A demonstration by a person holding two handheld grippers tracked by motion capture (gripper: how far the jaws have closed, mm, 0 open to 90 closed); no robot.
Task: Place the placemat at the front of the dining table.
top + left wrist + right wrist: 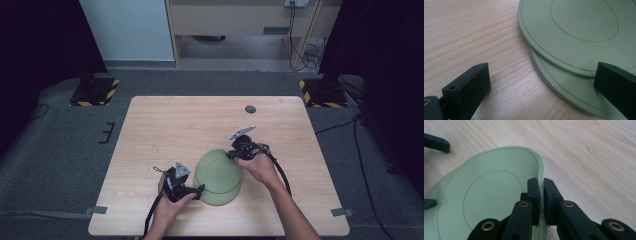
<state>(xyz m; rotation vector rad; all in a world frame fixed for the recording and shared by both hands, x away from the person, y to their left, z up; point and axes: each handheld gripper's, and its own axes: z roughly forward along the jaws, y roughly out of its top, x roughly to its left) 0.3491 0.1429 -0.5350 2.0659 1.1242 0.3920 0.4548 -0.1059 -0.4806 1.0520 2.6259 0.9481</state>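
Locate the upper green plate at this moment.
In the high view the upper green plate sits near the table's front middle, overlapping the lower plate, its far-right rim pinched by the right gripper.

Left claw [541, 82] wide open over wooden table [469, 35]; upper green plate [574, 32] overlaps lower green plate [574, 95].

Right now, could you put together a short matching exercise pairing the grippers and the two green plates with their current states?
Things:
1. left gripper
2. right gripper
3. upper green plate
4. lower green plate

States:
A. lying flat on the wooden table
B. shut on a plate's rim
C. open, jaws on either side of the plates' edges
D. pinched at its rim, resting offset over the other plate

Pairs: 1-C, 2-B, 3-D, 4-A
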